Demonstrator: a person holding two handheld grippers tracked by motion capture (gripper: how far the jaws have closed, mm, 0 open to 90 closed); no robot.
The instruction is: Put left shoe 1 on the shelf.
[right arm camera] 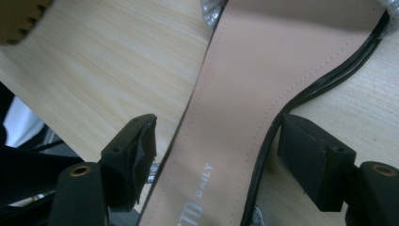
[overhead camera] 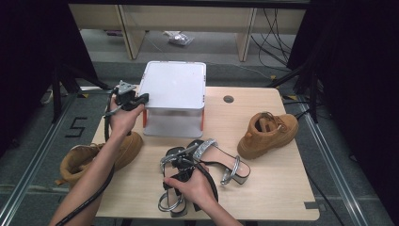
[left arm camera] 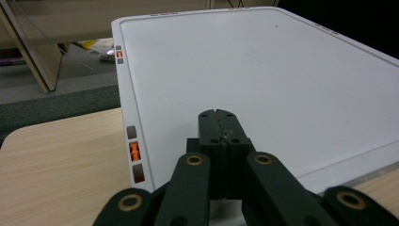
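Presently, the left gripper point(overhead camera: 142, 98) is being held at the near left edge of a white box point(overhead camera: 175, 87) standing at the back of the bench point(overhead camera: 273, 188). In the left gripper view its jaws are being kept pressed flat together, with nothing between them, the tips point(left arm camera: 221, 123) lying just over the lid of the white box point(left arm camera: 263, 75), close to a small orange latch point(left arm camera: 134, 151) on its rim. Whether the tips are touching the lid cannot be told.

The right gripper point(overhead camera: 181, 165) is being held low over a pair of sandals with sparkly silver straps at the front middle of the bench. In the right gripper view its jaws are being held wide apart, one on each side of the beige insole of the near sandal point(right arm camera: 263, 89); the pads are standing clear of the sandal's edges, so nothing is being gripped. A thin black cord point(right arm camera: 310, 89) is lying along one edge of that insole. The near sandal point(overhead camera: 171, 200) is lying partly under the right hand point(overhead camera: 194, 186), while the second sandal point(overhead camera: 221, 160) is lying just beside it, toward the right.

A tan boot point(overhead camera: 267, 134) is standing at the right of the bench, well apart from the sandals, and another tan boot point(overhead camera: 94, 157) is lying at the left edge, partly hidden by the left forearm point(overhead camera: 101, 165).
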